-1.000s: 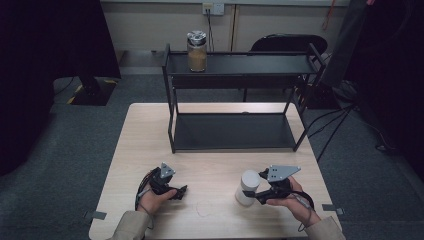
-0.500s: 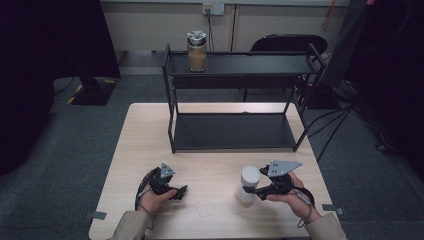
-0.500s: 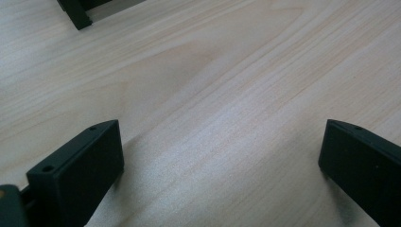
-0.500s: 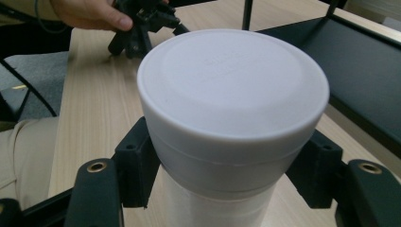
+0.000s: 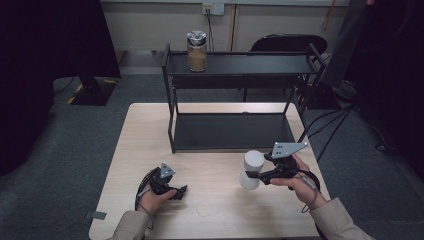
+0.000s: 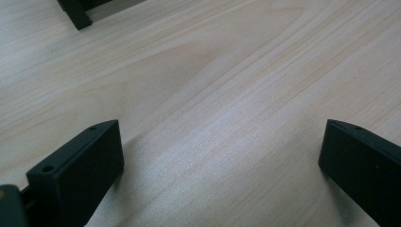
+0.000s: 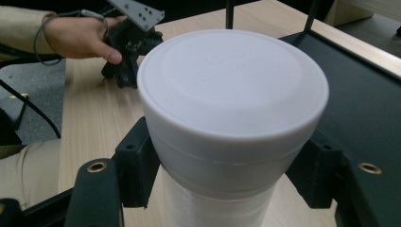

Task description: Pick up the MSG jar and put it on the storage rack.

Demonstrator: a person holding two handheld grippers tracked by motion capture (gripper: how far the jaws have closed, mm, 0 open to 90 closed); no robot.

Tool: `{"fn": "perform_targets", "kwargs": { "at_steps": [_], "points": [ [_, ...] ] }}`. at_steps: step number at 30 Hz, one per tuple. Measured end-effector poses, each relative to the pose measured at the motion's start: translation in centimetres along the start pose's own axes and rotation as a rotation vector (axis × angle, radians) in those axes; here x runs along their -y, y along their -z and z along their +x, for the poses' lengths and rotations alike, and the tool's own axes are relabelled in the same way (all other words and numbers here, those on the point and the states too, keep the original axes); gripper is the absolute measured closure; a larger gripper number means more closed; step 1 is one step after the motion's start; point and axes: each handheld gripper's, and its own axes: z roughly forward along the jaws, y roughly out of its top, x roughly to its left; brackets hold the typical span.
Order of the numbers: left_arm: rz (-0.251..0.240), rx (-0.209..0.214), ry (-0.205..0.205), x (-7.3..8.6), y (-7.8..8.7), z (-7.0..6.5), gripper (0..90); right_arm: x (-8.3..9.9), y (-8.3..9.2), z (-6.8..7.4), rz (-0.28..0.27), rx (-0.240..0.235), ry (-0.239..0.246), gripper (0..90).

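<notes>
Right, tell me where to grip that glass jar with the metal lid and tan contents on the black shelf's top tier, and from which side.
Grip the glass jar around its straight body, just below the metal lid, probably coming level from the table side. It stands upright near the left end of the black shelf's top tier, with open space in front.
</notes>
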Motion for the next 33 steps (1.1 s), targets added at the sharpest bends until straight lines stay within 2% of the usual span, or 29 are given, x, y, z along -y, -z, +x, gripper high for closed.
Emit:
{"fn": "perform_targets", "kwargs": {
  "at_steps": [5, 11, 15, 18, 21, 27, 33],
  "points": [
    [0.001, 0.000, 0.000, 0.0, 0.0, 0.0, 0.0, -1.4, 0.6, -0.7, -0.009, 0.006, -0.011, 35.1],
    [0.001, 0.000, 0.000, 0.0, 0.0, 0.0, 0.0, -4.8, 1.4, -1.3, 0.003, 0.026, -0.005, 35.1],
    [0.001, 0.000, 0.000, 0.0, 0.0, 0.0, 0.0, -6.0, 1.7, -1.6, -0.004, 0.029, -0.020, 35.1],
    [0.001, 0.000, 0.000, 0.0, 0.0, 0.0, 0.0, -7.6, 2.0, -1.9, -0.008, 0.041, -0.018, 35.2],
    [0.001, 0.000, 0.000, 0.0, 0.0, 0.0, 0.0, -8.2, 2.2, -2.0, -0.010, 0.049, -0.014, 35.2],
    [0.001, 0.000, 0.001, 0.0, 0.0, 0.0, 0.0, -11.3, 3.1, -2.5, -0.001, 0.081, -0.017, 35.2],
    [-0.005, 0.000, 0.009, 0.1, 0.0, -0.1, 0.0, -12.9, 3.7, -3.6, -0.014, 0.100, -0.042, 35.2]
  ]
}}
